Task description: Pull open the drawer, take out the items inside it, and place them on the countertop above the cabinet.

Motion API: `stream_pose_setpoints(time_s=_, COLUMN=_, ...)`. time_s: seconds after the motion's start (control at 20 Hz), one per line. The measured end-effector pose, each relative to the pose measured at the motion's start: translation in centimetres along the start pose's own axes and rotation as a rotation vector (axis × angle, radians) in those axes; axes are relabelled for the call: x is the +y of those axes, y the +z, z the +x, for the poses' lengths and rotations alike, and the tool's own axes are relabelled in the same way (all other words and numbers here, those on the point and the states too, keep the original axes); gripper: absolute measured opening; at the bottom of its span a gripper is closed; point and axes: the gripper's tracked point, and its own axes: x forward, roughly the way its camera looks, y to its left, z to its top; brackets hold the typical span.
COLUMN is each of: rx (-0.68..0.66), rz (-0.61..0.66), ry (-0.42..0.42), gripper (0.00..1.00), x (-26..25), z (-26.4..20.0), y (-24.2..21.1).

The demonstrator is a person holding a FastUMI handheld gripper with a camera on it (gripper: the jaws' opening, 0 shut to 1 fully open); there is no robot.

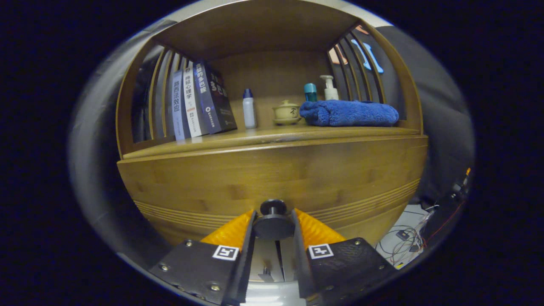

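A wooden cabinet drawer front (272, 174) stands right in front of me, with a dark round knob (273, 219) at its lower middle. My gripper (273, 223) is shut on that knob, one finger pressing each side of it. The drawer sits flush with the cabinet, and its inside is hidden. Above it runs the wooden countertop (263, 138).
On the countertop stand several books (199, 104) at the left, a white bottle with a blue cap (249, 109), a small lidded ceramic cup (287, 112), a folded blue towel (348, 113), a pump bottle (329, 88) and a teal-capped bottle (310, 92). Cables (408, 242) lie on the floor at the right.
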Motion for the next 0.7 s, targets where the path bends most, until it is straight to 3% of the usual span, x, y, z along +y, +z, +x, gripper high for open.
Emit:
stream_pose_setpoints(time_s=0.2, rx=-0.105, rz=-0.091, ry=-0.055, gripper=0.42, x=-0.2, z=-0.4, y=0.9)
stream_pose_setpoints(time_s=0.35, rx=-0.079, rz=-0.043, ry=-0.022, gripper=0.43, x=0.2, z=-0.2, y=0.5)
stream_pose_setpoints(time_s=0.5, rx=-0.045, rz=-0.047, ry=0.007, gripper=0.29, x=0.0, z=-0.6, y=0.7)
stream_pose_setpoints(time_s=0.7, rx=-0.027, rz=-0.035, ry=0.004, gripper=0.29, x=-0.1, z=-1.4, y=0.4)
